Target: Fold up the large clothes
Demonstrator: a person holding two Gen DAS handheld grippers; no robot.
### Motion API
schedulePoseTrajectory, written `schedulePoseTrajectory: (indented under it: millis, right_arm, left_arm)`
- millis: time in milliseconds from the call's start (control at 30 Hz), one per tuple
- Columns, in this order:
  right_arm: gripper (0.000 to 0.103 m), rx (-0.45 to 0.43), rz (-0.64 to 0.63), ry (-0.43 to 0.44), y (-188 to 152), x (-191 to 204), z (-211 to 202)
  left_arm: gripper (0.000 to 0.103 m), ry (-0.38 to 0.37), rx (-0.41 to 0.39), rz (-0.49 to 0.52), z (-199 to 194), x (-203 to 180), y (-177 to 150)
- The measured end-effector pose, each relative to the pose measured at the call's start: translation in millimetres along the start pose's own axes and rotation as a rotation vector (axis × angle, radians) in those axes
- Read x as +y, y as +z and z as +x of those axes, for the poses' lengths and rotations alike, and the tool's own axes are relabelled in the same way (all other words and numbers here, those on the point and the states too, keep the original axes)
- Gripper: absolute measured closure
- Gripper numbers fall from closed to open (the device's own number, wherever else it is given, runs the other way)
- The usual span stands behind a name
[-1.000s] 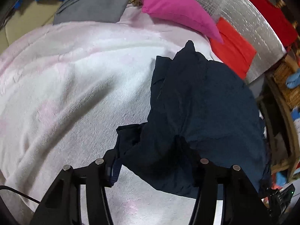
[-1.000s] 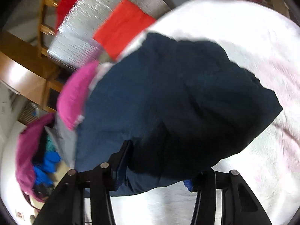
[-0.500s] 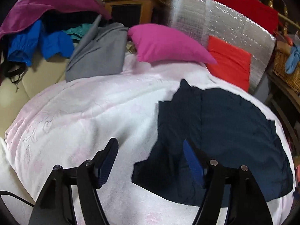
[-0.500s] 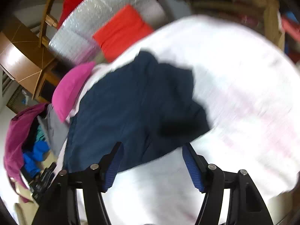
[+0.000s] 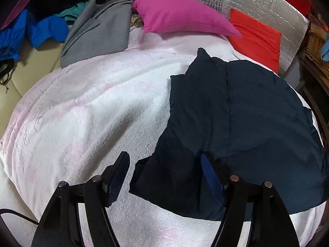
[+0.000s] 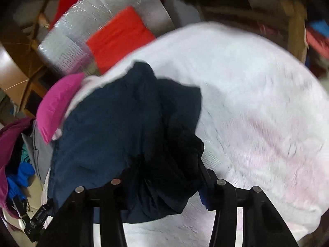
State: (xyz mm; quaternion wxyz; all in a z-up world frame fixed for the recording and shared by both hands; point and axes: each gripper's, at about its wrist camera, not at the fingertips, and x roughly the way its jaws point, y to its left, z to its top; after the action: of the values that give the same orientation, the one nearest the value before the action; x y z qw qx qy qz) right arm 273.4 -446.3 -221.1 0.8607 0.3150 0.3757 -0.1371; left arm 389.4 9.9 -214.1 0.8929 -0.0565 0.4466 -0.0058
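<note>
A dark navy cloth garment [image 5: 242, 123] lies spread on the right side of a bed covered by a white and pale pink fleece blanket [image 5: 86, 111], its far corner near a magenta pillow [image 5: 181, 18] at the bed's far edge. The left gripper [image 5: 164, 177] hangs with its fingers [image 5: 118, 175] spread wide and holding nothing, the garment's near left corner lying between them. The right gripper [image 6: 164, 177] has bunched navy cloth [image 6: 123, 127] piled over its fingers, but I cannot tell whether they are closed.
</note>
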Motion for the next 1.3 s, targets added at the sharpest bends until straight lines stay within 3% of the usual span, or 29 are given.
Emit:
schedulePoseTrajectory:
  millis: [67,167,333,500,600,800,967,1100,1300]
  right_arm:
    - [0.052,-0.01,0.0,0.006,0.5,-0.2,-2.1]
    - [0.047,0.059,0.027,-0.05,-7.6,-11.9,19.6]
    - [0.038,0.073,0.088,-0.021,-19.1,-26.5,8.7]
    - [0.036,0.008,0.007,-0.062,-26.6,-16.3,-28.0]
    - [0.035,-0.032,-0.069,-0.072,-34.0,-3.0,-53.3]
    - [0.027,-0.14,-0.199,-0.059,-40.8,25.7,-105.8]
    - [0.024,-0.249,-0.242,0.007,-45.0,48.0,-159.3]
    - [0.021,-0.337,-0.291,0.027,-56.6,60.2,-203.6]
    - [0.017,-0.396,-0.317,0.034,-71.0,66.7,-252.7]
  left_arm:
    - [0.031,0.002,-0.001,0.003,0.7,-1.9,0.0]
    - [0.031,-0.005,-0.006,0.009,-3.4,-3.2,-0.2]
    - [0.031,0.004,-0.056,0.037,-14.3,-2.3,-1.0]
    - [0.031,-0.011,-0.126,0.037,-37.5,-0.2,-6.2]
    - [0.031,0.025,-0.169,0.072,-58.0,-7.0,-15.4]
    - [0.028,0.004,-0.212,0.165,-122.4,-28.6,-41.8]
    - [0.025,0.004,-0.321,0.226,-188.1,-43.6,-48.7]
    - [0.015,-0.01,-0.409,0.254,-239.3,-52.0,-56.2]
    - [0.009,-0.031,-0.492,0.296,-301.6,-66.2,-72.8]
